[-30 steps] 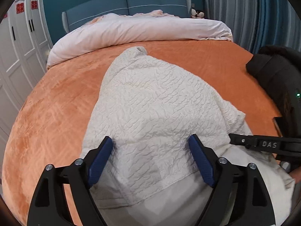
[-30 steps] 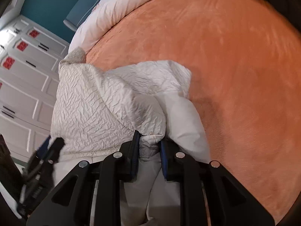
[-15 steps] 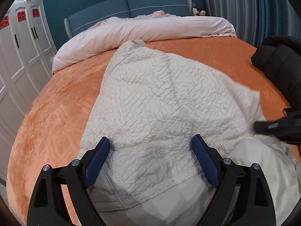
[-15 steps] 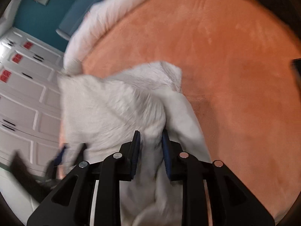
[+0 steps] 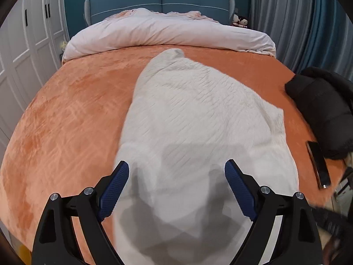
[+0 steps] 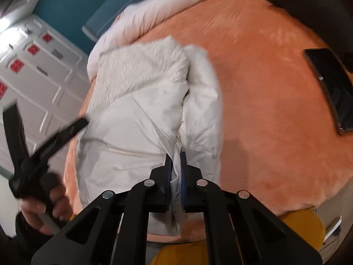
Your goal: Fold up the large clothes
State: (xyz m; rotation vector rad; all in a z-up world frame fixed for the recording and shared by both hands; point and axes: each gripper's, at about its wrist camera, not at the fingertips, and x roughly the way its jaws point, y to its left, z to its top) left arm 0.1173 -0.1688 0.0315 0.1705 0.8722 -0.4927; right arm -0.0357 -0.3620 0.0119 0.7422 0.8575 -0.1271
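Folding is under way on the cream quilted jacket (image 5: pixel 198 119), which lies lengthwise on the orange bed (image 5: pixel 66 114), its far tip toward the rolled pale duvet (image 5: pixel 167 31) at the headboard. The right gripper (image 6: pixel 175 165) has its fingers (image 6: pixel 167 170) clamped on a bunched ridge of the smooth lining at the jacket's near right edge — fabric shows pinched between the blue pads. The left gripper (image 5: pixel 176 183) hovers above the near part of the garment with its fingers (image 5: pixel 114 185) spread wide and nothing between them; the person's left hand (image 6: pixel 42 207) on its handle shows at the lower left of the right wrist view.

The step in hand looks like drawing the right side across the body. The next move probably calls for carrying that held edge over toward the left while the free gripper pins or takes the opposite edge, so the padded cloth does not slide on the plush cover.

Against the frame a second ago, the right fingers stood wider around a thicker bundle; now they are closed on a thin fold. The left view sits higher and farther back, showing more duvet, and the right gripper no longer reaches into it. A dark phone (image 6: pixel 331 88) and a black coat (image 5: pixel 326 110) lie on the bed's right side — well clear of the jacket.
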